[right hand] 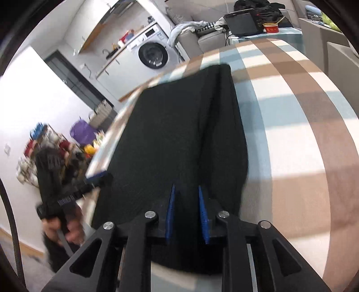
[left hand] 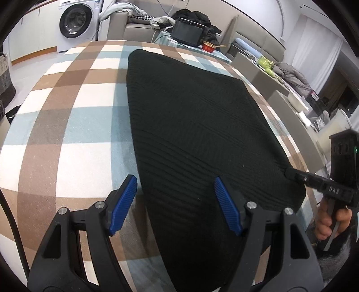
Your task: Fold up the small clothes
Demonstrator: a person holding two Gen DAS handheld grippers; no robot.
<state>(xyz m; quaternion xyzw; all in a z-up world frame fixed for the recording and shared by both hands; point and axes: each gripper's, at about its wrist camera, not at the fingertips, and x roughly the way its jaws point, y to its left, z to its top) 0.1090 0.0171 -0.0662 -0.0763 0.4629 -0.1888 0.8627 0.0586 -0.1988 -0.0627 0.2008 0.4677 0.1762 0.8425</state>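
A black ribbed knit garment [left hand: 190,123] lies flat in a folded rectangle on the checked tablecloth [left hand: 78,112]. My left gripper [left hand: 174,179] is open wide over the garment's near left edge, with nothing between its pads. In the left wrist view my right gripper [left hand: 288,173] reaches the garment's right edge, held by a hand [left hand: 329,220]. The right wrist view shows the right gripper [right hand: 186,187] low over the garment [right hand: 179,134], its blue pads a narrow gap apart and pressing on no cloth. The left gripper [right hand: 98,178] shows blurred at the cloth's left side.
The table's left edge [right hand: 116,125] runs close beside the garment. Beyond the far end stand a washing machine [left hand: 75,21], a grey sofa with clothes [left hand: 134,24], a black box [left hand: 188,29] and a red bowl [left hand: 208,46]. Bare checked cloth [right hand: 291,112] lies right of the garment.
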